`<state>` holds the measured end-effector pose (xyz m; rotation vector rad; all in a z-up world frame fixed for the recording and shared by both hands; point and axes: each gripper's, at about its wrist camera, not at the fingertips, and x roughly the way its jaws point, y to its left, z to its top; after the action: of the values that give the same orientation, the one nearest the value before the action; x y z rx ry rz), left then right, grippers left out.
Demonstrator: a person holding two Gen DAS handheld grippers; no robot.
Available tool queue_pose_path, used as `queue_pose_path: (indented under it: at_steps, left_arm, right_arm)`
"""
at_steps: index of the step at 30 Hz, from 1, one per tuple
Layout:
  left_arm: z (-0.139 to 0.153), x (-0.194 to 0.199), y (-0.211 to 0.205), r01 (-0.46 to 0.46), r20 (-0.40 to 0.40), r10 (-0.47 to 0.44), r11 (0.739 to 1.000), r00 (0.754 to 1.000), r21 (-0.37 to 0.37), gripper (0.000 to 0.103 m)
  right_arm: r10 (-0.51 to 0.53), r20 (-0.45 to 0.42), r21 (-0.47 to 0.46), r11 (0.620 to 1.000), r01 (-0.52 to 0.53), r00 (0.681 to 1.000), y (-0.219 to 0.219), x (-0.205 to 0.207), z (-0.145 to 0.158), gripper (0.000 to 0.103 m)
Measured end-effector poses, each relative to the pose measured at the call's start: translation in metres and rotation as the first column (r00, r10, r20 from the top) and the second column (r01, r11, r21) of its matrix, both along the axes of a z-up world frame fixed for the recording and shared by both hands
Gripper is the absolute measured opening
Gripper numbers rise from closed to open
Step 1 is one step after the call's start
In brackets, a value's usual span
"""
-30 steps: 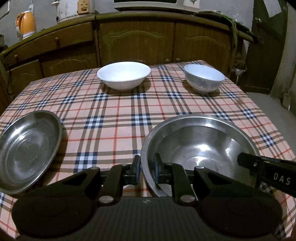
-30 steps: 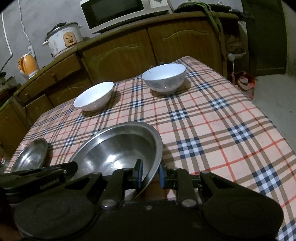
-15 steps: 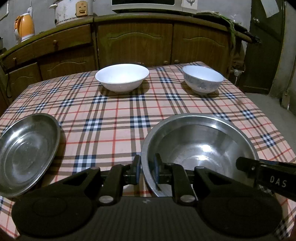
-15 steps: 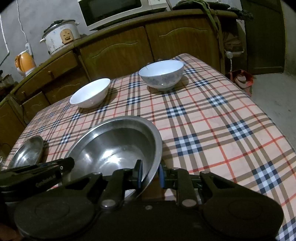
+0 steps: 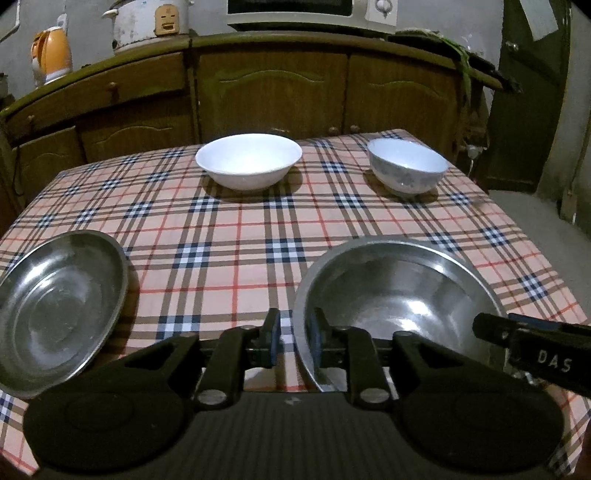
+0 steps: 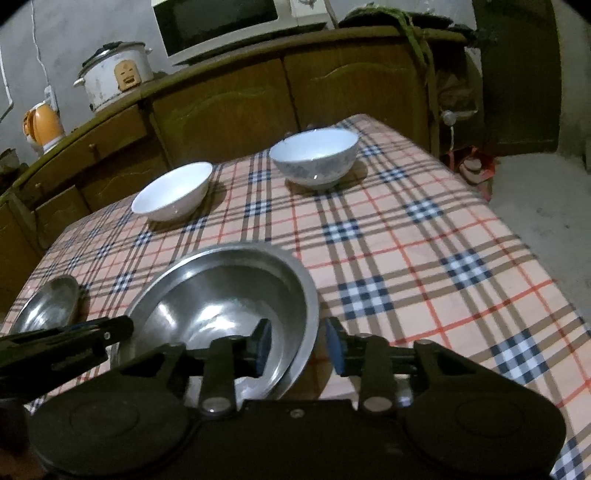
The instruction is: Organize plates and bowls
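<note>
A large steel bowl [image 5: 399, 295] [image 6: 221, 295] rests on the plaid tablecloth near the front edge. My left gripper [image 5: 294, 341] straddles its left rim; the jaws are opening and the outer pad stands off the rim. My right gripper [image 6: 299, 345] straddles the bowl's right rim, its jaws also opening, with clear gaps on both sides. Each gripper shows in the other's view: the right gripper [image 5: 535, 350] and the left gripper [image 6: 66, 343]. A steel plate [image 5: 59, 306] [image 6: 48, 310] lies at the left. A white bowl [image 5: 248, 160] and a patterned bowl [image 5: 406, 170] stand at the back.
The tablecloth [image 5: 221, 236] covers the whole table; its right edge drops to a bare floor [image 6: 535, 206]. Behind stands a wooden cabinet [image 5: 277, 96] with a kettle [image 5: 51, 55], a rice cooker [image 5: 147, 22] and a microwave [image 6: 218, 22].
Both grippers were shut on the steel bowl's rim; now their jaws have parted and the pads no longer clamp it. The bowl and hands have stayed in place.
</note>
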<state>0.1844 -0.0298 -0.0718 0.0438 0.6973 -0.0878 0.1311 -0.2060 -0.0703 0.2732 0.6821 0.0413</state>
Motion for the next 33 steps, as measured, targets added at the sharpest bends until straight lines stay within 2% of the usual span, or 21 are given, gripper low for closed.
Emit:
queue_pose_path:
  at_steps: [3,7,14,19,33]
  left_arm:
    - [0.005,0.000,0.004,-0.013,0.003,0.013,1.000,1.000,-0.008,0.033]
    - [0.014,0.001,0.011,-0.031,0.005,0.031,0.999,0.999,-0.023,0.045]
    - [0.031,0.004,0.019,-0.058,0.011,0.058,0.998,0.998,-0.014,0.056]
    - [0.039,0.005,0.023,-0.062,0.029,0.062,0.998,0.998,-0.007,0.065]
    - [0.043,0.024,0.043,-0.097,0.024,0.097,0.995,0.995,-0.013,0.067]
  right_arm:
    - [-0.012,0.019,-0.001,1.000,0.012,1.000,-0.002,-0.001,0.007,0.050]
    - [-0.015,0.044,0.002,1.000,0.015,0.999,-0.002,-0.001,0.016,0.055]
    - [0.033,0.088,0.008,0.999,-0.034,0.996,0.009,0.004,0.034,0.066]
    - [0.067,0.097,0.007,0.998,-0.068,0.993,0.021,0.010,0.042,0.067]
    - [0.135,0.109,0.012,0.991,-0.137,0.985,0.046,0.038,0.057,0.071]
